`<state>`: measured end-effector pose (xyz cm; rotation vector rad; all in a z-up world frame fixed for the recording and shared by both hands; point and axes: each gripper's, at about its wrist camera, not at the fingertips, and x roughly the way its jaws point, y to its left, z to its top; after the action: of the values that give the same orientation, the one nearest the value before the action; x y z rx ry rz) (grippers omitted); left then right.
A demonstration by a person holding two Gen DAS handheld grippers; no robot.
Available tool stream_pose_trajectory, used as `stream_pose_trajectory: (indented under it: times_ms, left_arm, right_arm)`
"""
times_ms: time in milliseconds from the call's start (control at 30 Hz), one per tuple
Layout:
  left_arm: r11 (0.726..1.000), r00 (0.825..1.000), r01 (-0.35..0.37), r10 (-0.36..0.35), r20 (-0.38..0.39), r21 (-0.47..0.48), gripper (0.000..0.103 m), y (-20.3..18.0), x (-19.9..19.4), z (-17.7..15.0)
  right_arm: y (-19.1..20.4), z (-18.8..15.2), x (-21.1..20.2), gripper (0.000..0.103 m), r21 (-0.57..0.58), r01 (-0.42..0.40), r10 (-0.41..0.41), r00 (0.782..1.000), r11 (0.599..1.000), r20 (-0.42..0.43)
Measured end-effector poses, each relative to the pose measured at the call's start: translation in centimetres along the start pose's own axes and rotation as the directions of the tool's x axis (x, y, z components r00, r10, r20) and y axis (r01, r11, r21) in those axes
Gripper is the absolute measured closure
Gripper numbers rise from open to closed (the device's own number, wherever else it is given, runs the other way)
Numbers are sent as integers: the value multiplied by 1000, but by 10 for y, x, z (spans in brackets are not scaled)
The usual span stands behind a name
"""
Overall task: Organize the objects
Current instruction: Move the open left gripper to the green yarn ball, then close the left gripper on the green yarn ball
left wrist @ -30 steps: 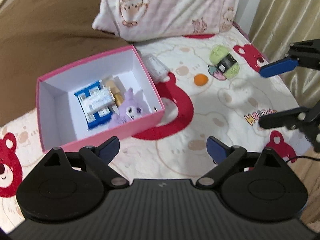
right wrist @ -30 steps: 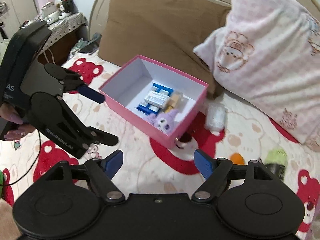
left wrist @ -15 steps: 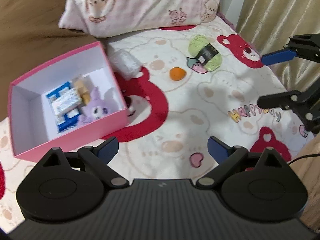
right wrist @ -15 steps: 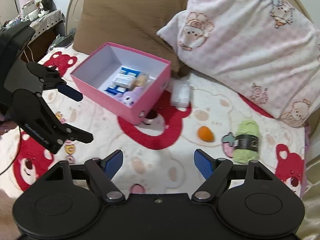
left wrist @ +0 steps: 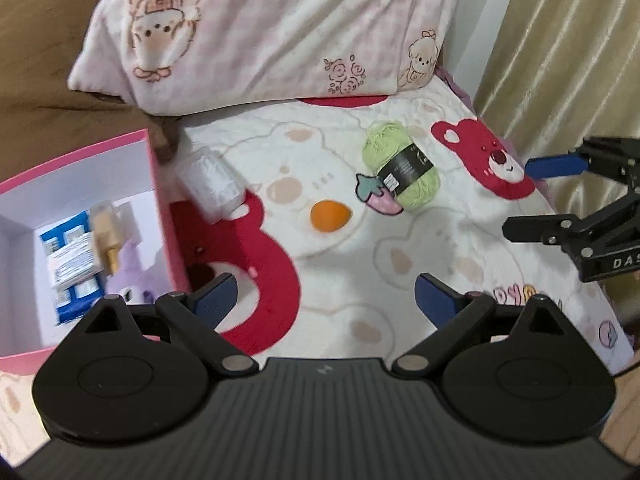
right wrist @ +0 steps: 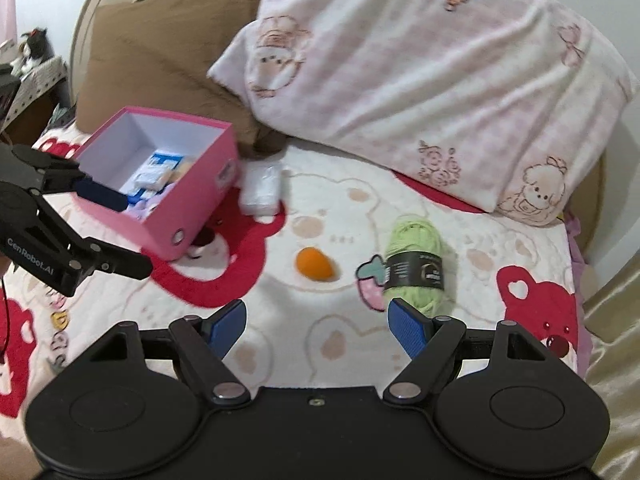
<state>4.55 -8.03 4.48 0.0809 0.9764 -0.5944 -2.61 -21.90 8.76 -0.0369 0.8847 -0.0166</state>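
Note:
A pink box [left wrist: 160, 200] [right wrist: 192, 204] sits on the bed at the left, holding a blue packet [left wrist: 68, 264], a tan bottle [left wrist: 105, 236] and a purple plush [left wrist: 132, 276]. On the bedspread lie a white wrapped roll [left wrist: 210, 182] [right wrist: 261, 188], an orange egg-shaped sponge [left wrist: 329, 216] [right wrist: 315, 264] and a green yarn ball [left wrist: 402, 164] [right wrist: 414, 260]. My left gripper [left wrist: 324, 300] is open and empty, above the bedspread short of the sponge. My right gripper [right wrist: 316, 322] is open and empty, just short of the sponge and yarn.
A pink checked pillow [left wrist: 280, 28] [right wrist: 420, 60] and a brown pillow [right wrist: 160, 56] lie at the bed's head. A gold curtain [left wrist: 560, 40] hangs at the right. The bedspread [left wrist: 360, 264] carries red bear prints.
Both grippers have swung right and forward, from the pink box toward the sponge and yarn. Both stayed open and empty. The objects have not moved.

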Motion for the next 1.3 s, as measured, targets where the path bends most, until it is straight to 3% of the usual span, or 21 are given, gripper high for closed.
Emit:
stream_pose_trajectory:
  times_ms: [200,500,633,967,1067,1133,1300]
  left_arm:
    - [999,999,27,-26,31,-23,8,-12,44,8]
    - [997,996,-9,15,83,-73,9,-23,115,21]
    - [995,995,2,8,102,-96,10,-26,143,27]
    - [975,975,175,-152,163,-139,10,-39,203,41]
    - [968,975,194,-172,141,-161,10,-43,220,49]
    - [967,980,182,-164,113,-178,11,-44,230,53]
    - [933,971,238,-219,101,-268,16,-31,247,59]
  right_arm:
    - [-26,-19,29,21,57,53,-57,996,997,73]
    - [-74,-40,89,21,178,85,-113,982,980,151]
    - [-80,-51,119,21,166,94,-118,984,982,137]
    - [-73,-48,156,21,70,175,-183,973,982,142]
    - [-74,-47,161,21,54,196,-203,965,979,165]
    - [-84,-45,171,21,81,154,-165,973,985,159]
    - [-102,-47,194,21,209,45,-77,986,977,148]
